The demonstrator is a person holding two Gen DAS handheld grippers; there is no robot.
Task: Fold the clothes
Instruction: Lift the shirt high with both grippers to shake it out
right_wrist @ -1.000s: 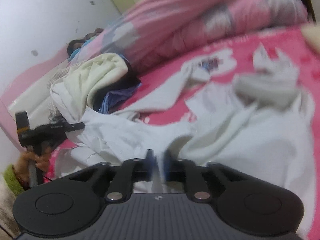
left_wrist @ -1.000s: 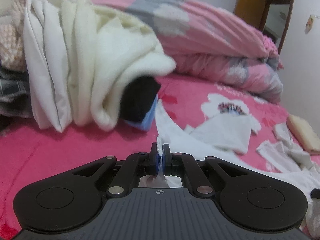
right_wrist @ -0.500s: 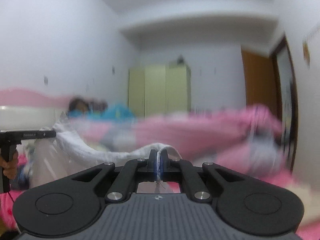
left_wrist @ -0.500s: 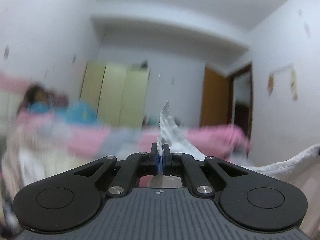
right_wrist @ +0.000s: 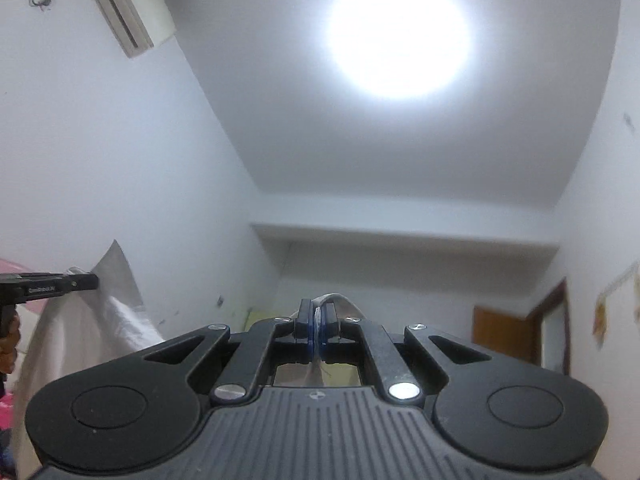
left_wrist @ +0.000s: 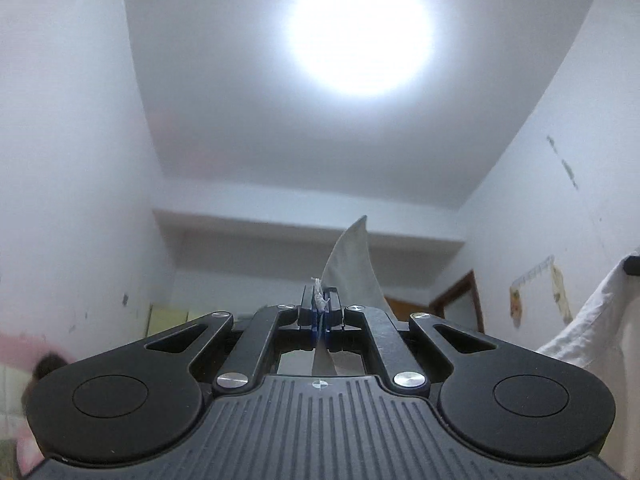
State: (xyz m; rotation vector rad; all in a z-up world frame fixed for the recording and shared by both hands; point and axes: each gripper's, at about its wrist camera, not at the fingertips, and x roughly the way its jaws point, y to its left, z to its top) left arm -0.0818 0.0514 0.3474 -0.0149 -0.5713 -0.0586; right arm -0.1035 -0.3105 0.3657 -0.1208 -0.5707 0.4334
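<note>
A white garment hangs in the air between both grippers. In the left wrist view my left gripper is shut on one pointed corner of the white garment, which sticks up past the fingertips; more of the cloth hangs at the right edge. In the right wrist view my right gripper is shut on another edge of the white garment. The left gripper shows there at the far left, pinching the cloth, which drapes down below it. Both grippers point up toward the ceiling.
A bright ceiling lamp glares overhead. An air conditioner hangs on the left wall. A brown door and a yellow-green wardrobe stand at the far end. A strip of pink bedding shows low on the left.
Both grippers have risen from the bed and tilted upward, lifting the white garment with them. The bed and the pile of clothes have dropped out of view.
</note>
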